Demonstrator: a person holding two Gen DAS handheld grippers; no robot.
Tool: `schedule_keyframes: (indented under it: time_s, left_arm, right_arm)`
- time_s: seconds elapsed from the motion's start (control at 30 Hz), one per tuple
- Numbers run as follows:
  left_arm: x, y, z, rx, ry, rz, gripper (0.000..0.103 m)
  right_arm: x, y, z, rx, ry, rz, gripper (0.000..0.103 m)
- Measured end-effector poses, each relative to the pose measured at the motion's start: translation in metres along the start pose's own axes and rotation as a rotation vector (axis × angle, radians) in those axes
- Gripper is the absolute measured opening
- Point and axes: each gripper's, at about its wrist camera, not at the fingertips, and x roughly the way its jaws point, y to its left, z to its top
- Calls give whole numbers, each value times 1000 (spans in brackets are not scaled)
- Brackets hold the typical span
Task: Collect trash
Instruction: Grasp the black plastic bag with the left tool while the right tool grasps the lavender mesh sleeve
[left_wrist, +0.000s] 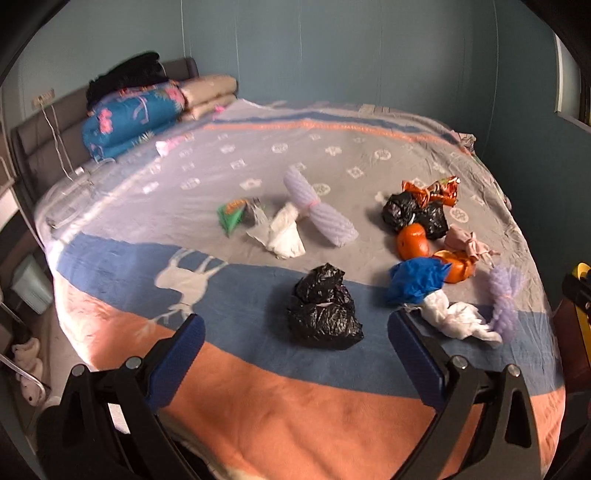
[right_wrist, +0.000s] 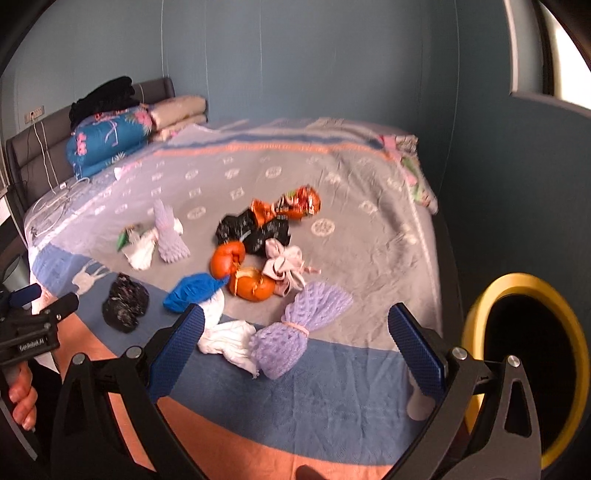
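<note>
Both grippers hovered over the bed (left_wrist: 258, 406) w/ jaws spread wide, nothing held. Left gripper (left_wrist: 295, 332) faced a black bag (left_wrist: 323, 308) lying on the blue stripe, roughly btwn its fingers but not touched. Right gripper (right_wrist: 295, 325) pointed at a purple net (right_wrist: 295, 328) touching a white wad (right_wrist: 231, 341). Rest of trash sat mid-bed: orange peels (right_wrist: 240, 273), blue bag (right_wrist: 195, 290), snack wrapper (right_wrist: 295, 203), more black bags (right_wrist: 255, 227). Yellow-rimmed bin (right_wrist: 524, 350) stood just beside the bed, right of the gripper. Folded quilts (left_wrist: 133, 118) were at the headboard.
</note>
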Motion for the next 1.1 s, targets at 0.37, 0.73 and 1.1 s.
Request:
schedule_keyframes:
  time_s: [0.37,0.73,1.1]
  left_arm:
    - [59,-7,9,43,19,-46,96]
    - [97,-8,6,32,29,-107,93]
    - [118,-27,6,55,68,-201,46]
  right_arm:
    - [79,-11,-11,34,124,4,94]
    - [117,-7,-17,36,182,-23,80]
    - [143,-2,-21,59,220,26,45]
